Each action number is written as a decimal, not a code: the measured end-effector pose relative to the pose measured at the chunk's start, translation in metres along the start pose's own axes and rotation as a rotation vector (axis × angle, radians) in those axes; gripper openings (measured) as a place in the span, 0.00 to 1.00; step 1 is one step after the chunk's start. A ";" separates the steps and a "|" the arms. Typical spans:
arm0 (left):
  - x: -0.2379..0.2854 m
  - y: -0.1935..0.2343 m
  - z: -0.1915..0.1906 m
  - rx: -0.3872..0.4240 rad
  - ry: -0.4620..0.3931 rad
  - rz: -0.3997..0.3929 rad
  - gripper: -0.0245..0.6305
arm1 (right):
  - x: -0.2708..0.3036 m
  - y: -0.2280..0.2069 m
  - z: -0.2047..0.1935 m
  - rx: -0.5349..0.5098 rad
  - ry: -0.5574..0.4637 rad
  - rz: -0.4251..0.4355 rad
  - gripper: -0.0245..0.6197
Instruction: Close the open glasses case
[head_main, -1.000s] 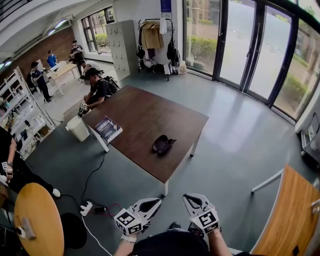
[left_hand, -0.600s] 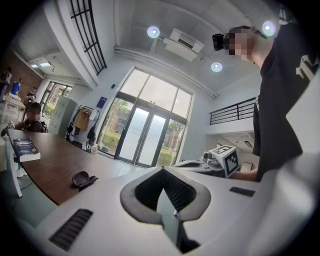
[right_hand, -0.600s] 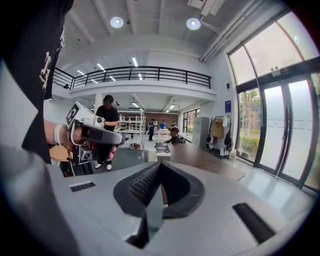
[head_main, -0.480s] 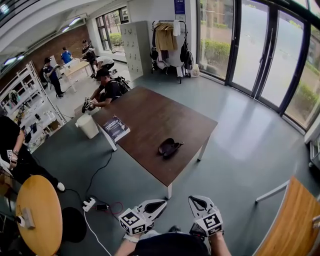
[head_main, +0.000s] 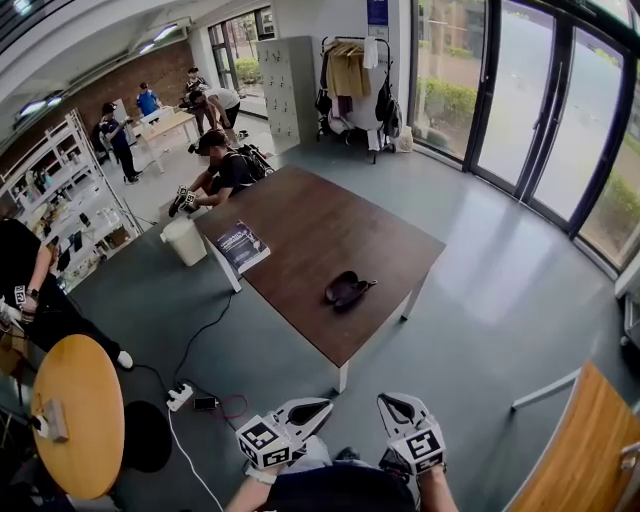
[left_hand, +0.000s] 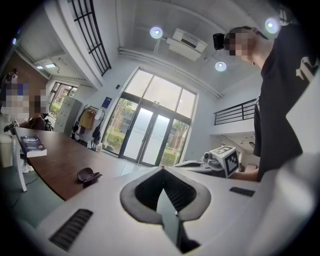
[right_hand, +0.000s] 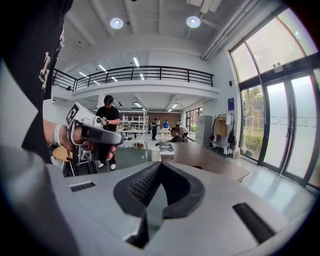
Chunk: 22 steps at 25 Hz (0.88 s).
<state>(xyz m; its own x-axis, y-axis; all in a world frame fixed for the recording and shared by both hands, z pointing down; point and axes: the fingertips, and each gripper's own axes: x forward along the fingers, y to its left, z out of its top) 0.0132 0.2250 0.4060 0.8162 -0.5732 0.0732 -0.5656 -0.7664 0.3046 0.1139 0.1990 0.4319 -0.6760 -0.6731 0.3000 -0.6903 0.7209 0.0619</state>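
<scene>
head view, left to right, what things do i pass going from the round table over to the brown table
round wooden table → white bin → book → open glasses case

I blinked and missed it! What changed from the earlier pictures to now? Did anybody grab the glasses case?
Only the head view swung a little, so the table slid rightward in the picture. Nothing was grabbed or let go. The glasses case still lies open on it, the book stays at its corner, and the left gripper and right gripper stay shut and empty near the body.
</scene>
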 end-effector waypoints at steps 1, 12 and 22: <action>-0.001 0.000 -0.002 -0.005 0.001 0.001 0.05 | 0.000 0.001 -0.001 0.000 0.003 0.002 0.02; 0.018 0.011 -0.009 -0.013 0.010 -0.056 0.05 | 0.000 -0.010 -0.007 0.004 0.024 -0.045 0.02; 0.038 0.023 -0.007 -0.024 0.047 -0.068 0.05 | -0.001 -0.027 -0.006 0.008 0.036 -0.089 0.02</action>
<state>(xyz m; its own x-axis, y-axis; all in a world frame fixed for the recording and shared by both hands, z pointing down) 0.0320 0.1874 0.4228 0.8576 -0.5053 0.0963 -0.5061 -0.7954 0.3334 0.1352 0.1812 0.4357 -0.6025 -0.7276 0.3282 -0.7491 0.6573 0.0821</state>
